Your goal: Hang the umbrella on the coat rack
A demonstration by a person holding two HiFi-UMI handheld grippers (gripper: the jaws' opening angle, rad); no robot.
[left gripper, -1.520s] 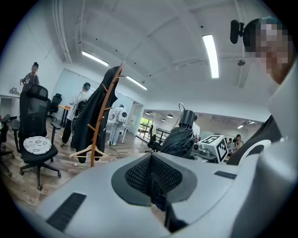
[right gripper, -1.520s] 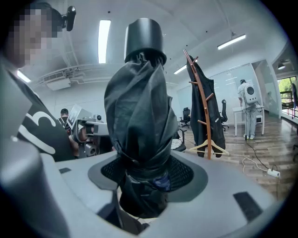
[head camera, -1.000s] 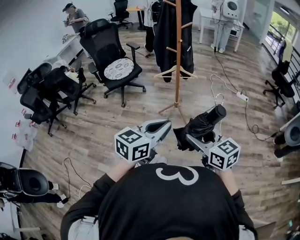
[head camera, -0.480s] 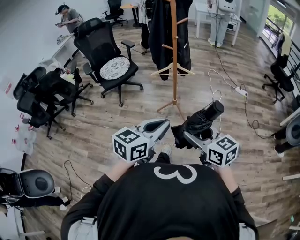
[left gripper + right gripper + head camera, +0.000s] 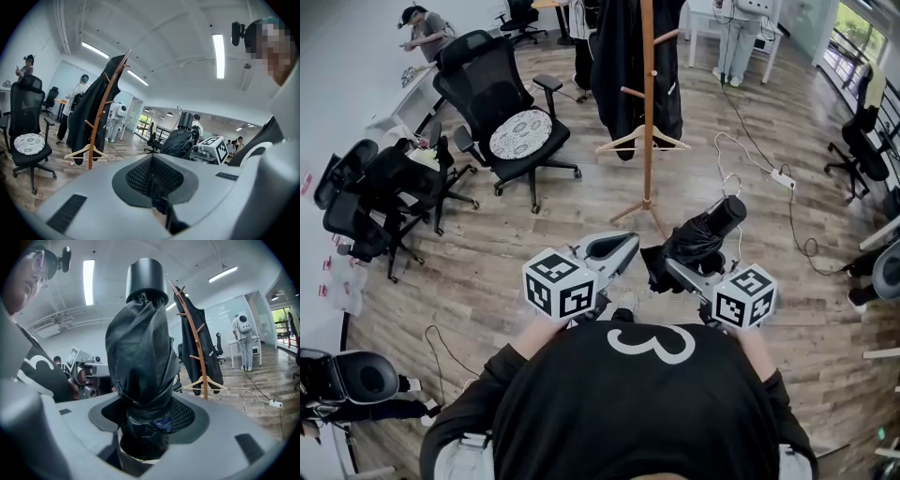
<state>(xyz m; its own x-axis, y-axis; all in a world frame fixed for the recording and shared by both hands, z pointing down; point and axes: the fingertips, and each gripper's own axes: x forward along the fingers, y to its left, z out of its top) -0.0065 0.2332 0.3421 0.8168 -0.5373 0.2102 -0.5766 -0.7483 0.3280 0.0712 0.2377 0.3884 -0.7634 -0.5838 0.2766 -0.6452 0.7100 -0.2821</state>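
Note:
A folded black umbrella (image 5: 698, 236) with a black cylindrical handle sticks out of my right gripper (image 5: 670, 265), which is shut on it. In the right gripper view the umbrella (image 5: 140, 362) stands between the jaws, handle end away from me. My left gripper (image 5: 617, 251) is held beside it, shut with nothing in it; its jaws (image 5: 154, 183) meet. The wooden coat rack (image 5: 648, 103) stands ahead of both grippers on the wood floor, with a black coat (image 5: 623, 56) and a wooden hanger (image 5: 639, 141) on it. The coat rack (image 5: 197, 350) also shows in the right gripper view.
A black office chair (image 5: 511, 117) with a patterned cushion stands left of the rack. More chairs (image 5: 380, 192) crowd the left wall. A white power strip (image 5: 785, 180) and cables lie on the floor at the right. People stand at the back.
The rack and chairs have slid slightly down and left in the head view as I move closer. Both grippers keep their hold and pose.

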